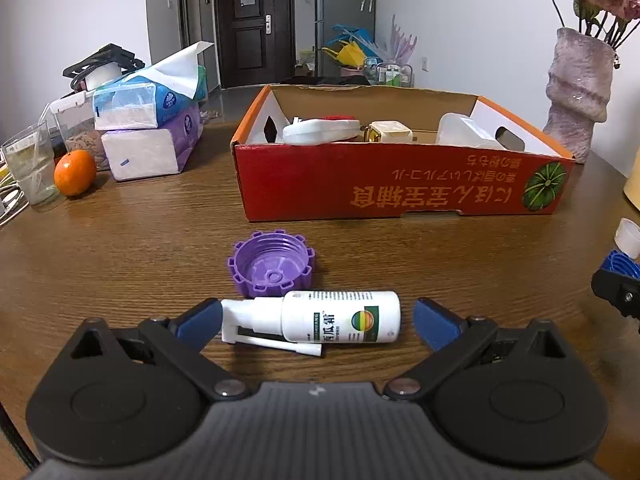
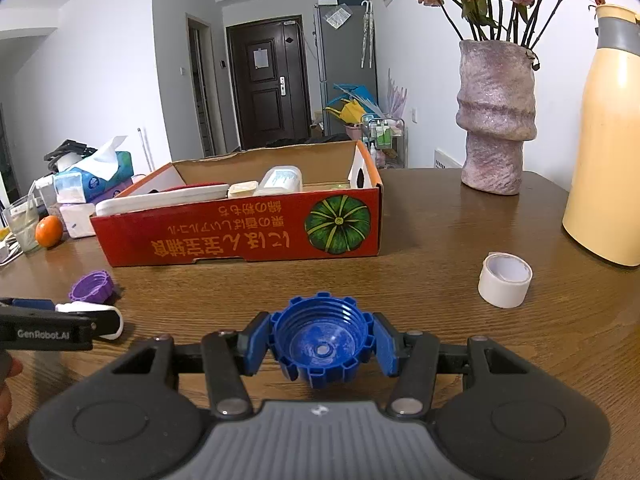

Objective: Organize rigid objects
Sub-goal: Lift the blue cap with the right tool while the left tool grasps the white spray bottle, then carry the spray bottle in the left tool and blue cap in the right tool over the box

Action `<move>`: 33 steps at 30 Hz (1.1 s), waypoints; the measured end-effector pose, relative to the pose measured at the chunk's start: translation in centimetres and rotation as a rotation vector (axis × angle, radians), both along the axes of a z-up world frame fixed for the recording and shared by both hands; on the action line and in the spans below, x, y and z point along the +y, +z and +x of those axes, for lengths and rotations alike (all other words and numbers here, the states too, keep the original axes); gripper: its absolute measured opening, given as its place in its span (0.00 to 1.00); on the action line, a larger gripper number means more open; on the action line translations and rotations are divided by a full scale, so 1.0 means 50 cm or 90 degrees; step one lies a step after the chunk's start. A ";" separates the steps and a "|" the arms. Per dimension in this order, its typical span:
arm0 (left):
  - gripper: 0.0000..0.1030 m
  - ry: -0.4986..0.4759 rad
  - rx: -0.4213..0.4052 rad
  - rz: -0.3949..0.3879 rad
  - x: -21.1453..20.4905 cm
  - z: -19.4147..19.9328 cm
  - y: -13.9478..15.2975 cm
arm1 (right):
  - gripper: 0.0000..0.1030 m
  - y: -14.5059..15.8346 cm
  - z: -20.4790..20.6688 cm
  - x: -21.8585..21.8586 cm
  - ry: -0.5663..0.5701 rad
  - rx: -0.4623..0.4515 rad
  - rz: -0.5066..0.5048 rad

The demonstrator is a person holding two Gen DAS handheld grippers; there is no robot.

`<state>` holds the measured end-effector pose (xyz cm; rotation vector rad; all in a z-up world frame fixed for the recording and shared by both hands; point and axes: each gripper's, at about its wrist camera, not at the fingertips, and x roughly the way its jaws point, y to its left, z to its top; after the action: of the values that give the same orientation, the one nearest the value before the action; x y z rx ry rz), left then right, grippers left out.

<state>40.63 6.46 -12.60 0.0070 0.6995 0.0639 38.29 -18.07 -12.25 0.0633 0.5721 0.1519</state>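
My left gripper is open around a white spray bottle lying on its side on the wooden table; the left pad touches the nozzle end, the right pad stands apart. A purple cap lies open side up just beyond it. My right gripper is shut on a blue cap, open side up, just above the table. The red cardboard box stands behind, holding several white items. In the right wrist view I see the box, the purple cap and my left gripper at far left.
A white tape roll, a yellow thermos and a pink vase with flowers stand at the right. Tissue packs, an orange and a glass stand at the left.
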 end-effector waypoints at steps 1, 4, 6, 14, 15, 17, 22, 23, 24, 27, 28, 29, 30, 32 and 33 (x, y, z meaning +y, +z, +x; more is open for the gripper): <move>1.00 0.003 0.004 -0.002 0.001 0.004 -0.002 | 0.51 -0.001 0.001 0.000 0.000 0.001 0.000; 1.00 0.017 0.010 -0.012 0.008 0.012 -0.004 | 0.51 -0.001 0.001 -0.001 0.000 0.001 0.001; 1.00 0.028 0.002 -0.012 0.013 0.013 -0.002 | 0.51 -0.002 0.001 0.000 0.000 0.003 0.000; 1.00 -0.012 0.004 0.041 -0.001 0.016 -0.009 | 0.51 0.000 -0.001 -0.003 0.004 0.002 0.006; 1.00 -0.012 0.003 0.045 0.000 0.017 -0.009 | 0.51 0.001 -0.001 -0.004 0.003 0.002 0.006; 1.00 -0.017 0.006 0.045 0.004 0.022 -0.011 | 0.51 0.001 -0.001 -0.005 0.005 0.004 0.009; 1.00 -0.021 0.024 0.025 0.018 0.043 -0.021 | 0.51 -0.003 0.003 0.000 0.006 0.008 0.002; 1.00 -0.029 0.026 0.015 0.019 0.045 -0.021 | 0.51 -0.005 0.005 0.001 0.006 0.012 0.002; 1.00 -0.035 0.026 0.010 0.018 0.046 -0.021 | 0.51 -0.006 0.005 0.001 0.008 0.016 0.003; 0.96 -0.050 0.022 0.017 0.008 0.045 -0.020 | 0.51 -0.007 0.005 0.004 0.009 0.016 0.000; 0.96 -0.053 0.021 0.017 0.006 0.044 -0.021 | 0.51 -0.007 0.005 0.004 0.008 0.016 -0.001; 0.96 -0.051 0.021 0.014 0.006 0.043 -0.021 | 0.51 -0.008 0.006 0.005 0.009 0.018 -0.002; 0.96 -0.047 0.022 0.012 0.004 0.044 -0.021 | 0.51 -0.009 0.006 0.005 0.010 0.020 -0.002; 0.96 -0.039 0.023 0.013 0.001 0.041 -0.020 | 0.51 -0.010 0.005 0.006 0.011 0.021 -0.002; 0.96 -0.039 0.022 0.016 -0.002 0.039 -0.020 | 0.51 -0.010 0.005 0.006 0.011 0.021 -0.002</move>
<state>42.58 6.36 -13.61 0.0538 0.7327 0.0134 38.53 -17.79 -12.75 0.0574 0.6052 0.1664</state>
